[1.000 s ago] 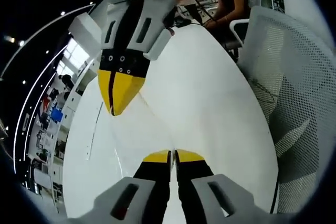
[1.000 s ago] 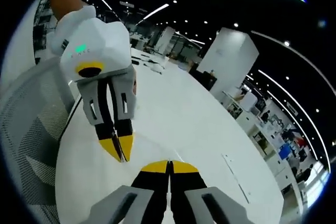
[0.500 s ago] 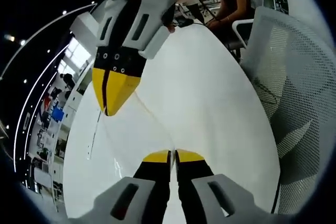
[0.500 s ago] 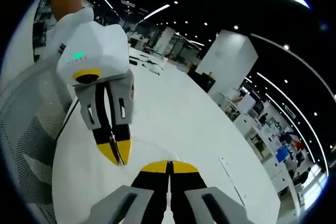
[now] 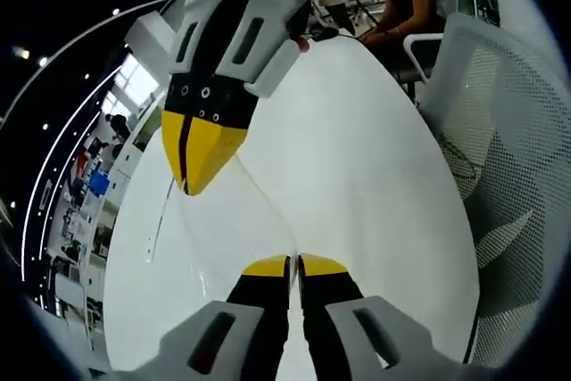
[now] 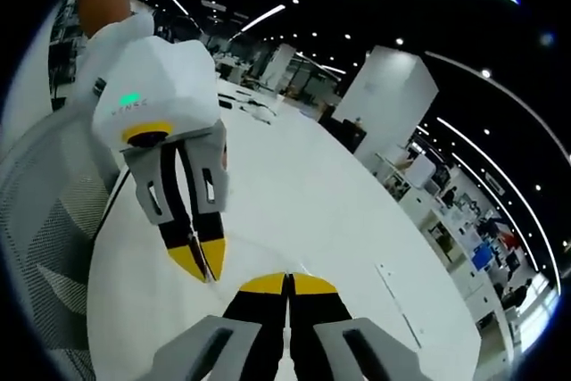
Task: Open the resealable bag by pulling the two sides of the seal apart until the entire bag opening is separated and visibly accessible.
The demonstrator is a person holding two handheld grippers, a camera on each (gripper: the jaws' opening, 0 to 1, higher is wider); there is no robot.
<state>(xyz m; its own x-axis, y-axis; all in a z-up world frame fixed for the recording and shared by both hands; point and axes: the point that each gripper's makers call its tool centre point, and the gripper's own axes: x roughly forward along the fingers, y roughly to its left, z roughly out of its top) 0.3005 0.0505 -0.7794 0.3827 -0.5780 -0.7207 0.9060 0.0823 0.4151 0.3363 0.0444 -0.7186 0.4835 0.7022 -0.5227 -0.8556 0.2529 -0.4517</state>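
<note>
Over mid-desk (image 5: 357,158), left gripper (image 5: 293,263) and right gripper (image 6: 287,281) both clamped on clear resealable bag (image 5: 234,220): thin, limp, slippery film; best gripped at seal lips.

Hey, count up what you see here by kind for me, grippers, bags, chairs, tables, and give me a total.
Grippers: 2, the left gripper and the right gripper, both shut on the bag
Clear resealable bags: 1, the bag, stretched between them, faint
Mesh chairs: 1, the mesh chair
White tables: 1, the table
Total: 5
</note>
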